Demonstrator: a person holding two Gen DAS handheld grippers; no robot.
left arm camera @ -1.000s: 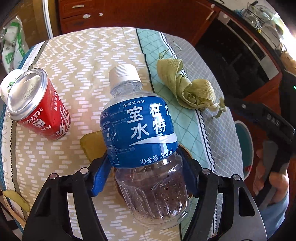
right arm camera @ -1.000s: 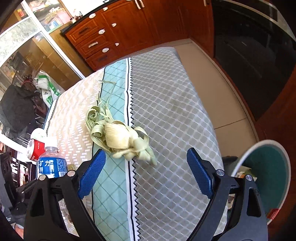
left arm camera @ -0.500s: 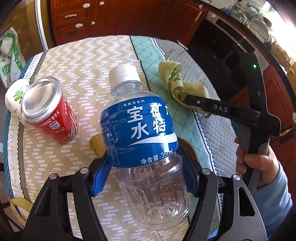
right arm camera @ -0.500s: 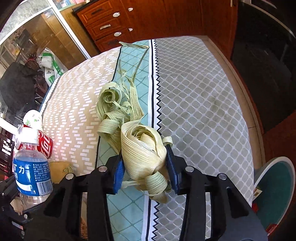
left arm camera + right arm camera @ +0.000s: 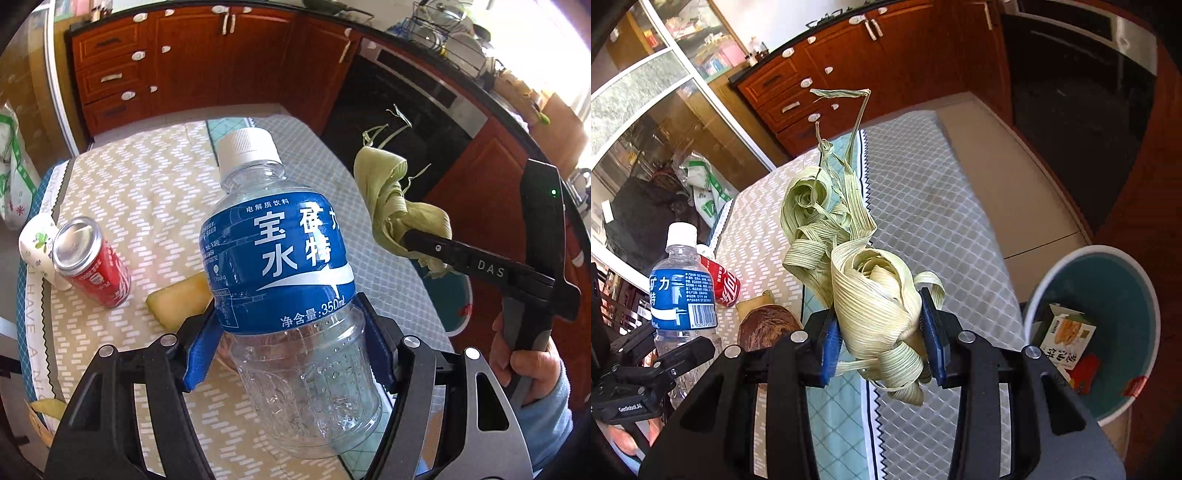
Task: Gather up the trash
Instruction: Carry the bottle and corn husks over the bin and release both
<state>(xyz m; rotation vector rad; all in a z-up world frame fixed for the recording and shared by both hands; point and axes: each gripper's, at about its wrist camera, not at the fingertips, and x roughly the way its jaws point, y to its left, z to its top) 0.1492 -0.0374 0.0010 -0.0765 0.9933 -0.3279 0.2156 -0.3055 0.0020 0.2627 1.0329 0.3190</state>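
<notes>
Trash sits on a patterned tablecloth (image 5: 147, 192) before red-brown kitchen cabinets (image 5: 192, 62): the left gripper (image 5: 291, 339) clamps a "350mL" bottle (image 5: 284, 280), the right gripper (image 5: 882, 343) pinches corn husks (image 5: 871, 295) near a bin (image 5: 1137, 291).

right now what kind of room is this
Most likely a home kitchen: reddish-brown wooden cabinets with drawers, a black built-in oven and a wire dish rack with pot lids surround the cloth-covered table.
</notes>
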